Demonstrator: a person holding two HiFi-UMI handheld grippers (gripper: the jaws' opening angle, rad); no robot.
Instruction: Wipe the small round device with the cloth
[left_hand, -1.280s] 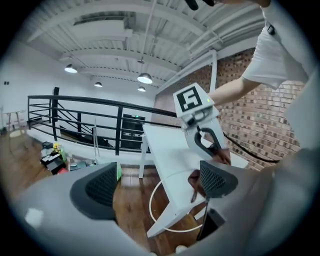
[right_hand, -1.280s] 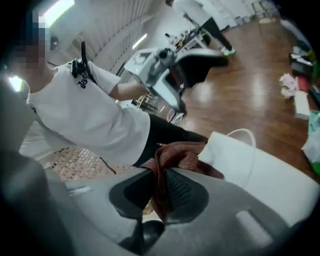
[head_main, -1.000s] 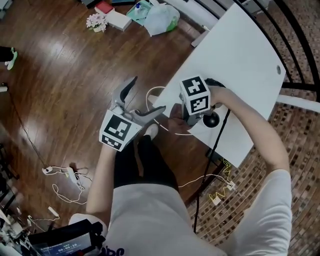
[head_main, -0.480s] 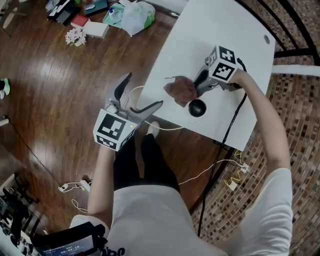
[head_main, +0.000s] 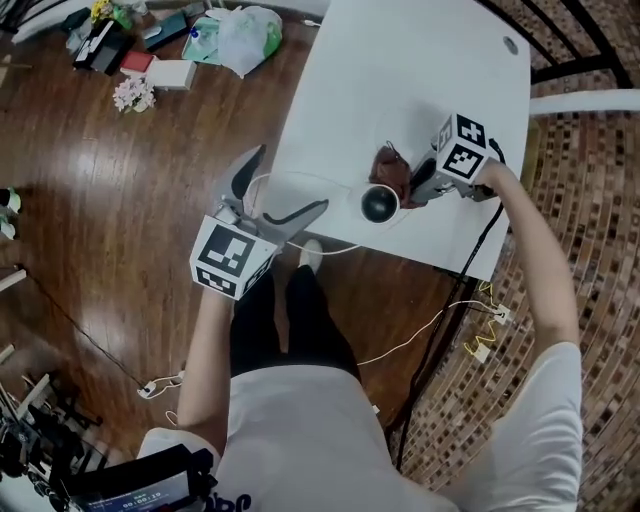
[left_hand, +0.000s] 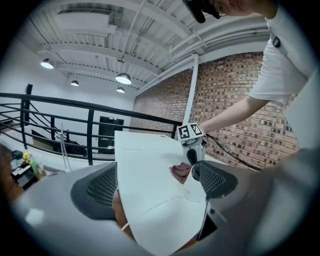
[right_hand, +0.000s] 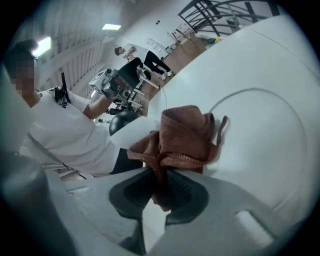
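head view, left gripper (head_main: 292, 182) jaws spread wide and empty off the table's near edge, small round device (head_main: 379, 203) black, glossy, on white table (head_main: 410, 70) near that edge, rust-brown cloth (head_main: 391, 166) bunched just beside it, clamped in right gripper (head_main: 412, 188), plastic bag (head_main: 245, 35) on wood floor (head_main: 100, 200) beyond

surface: white table (head_main: 420, 80) | on it: round black device (head_main: 379, 203); brown cloth (head_main: 391, 170) just beside it
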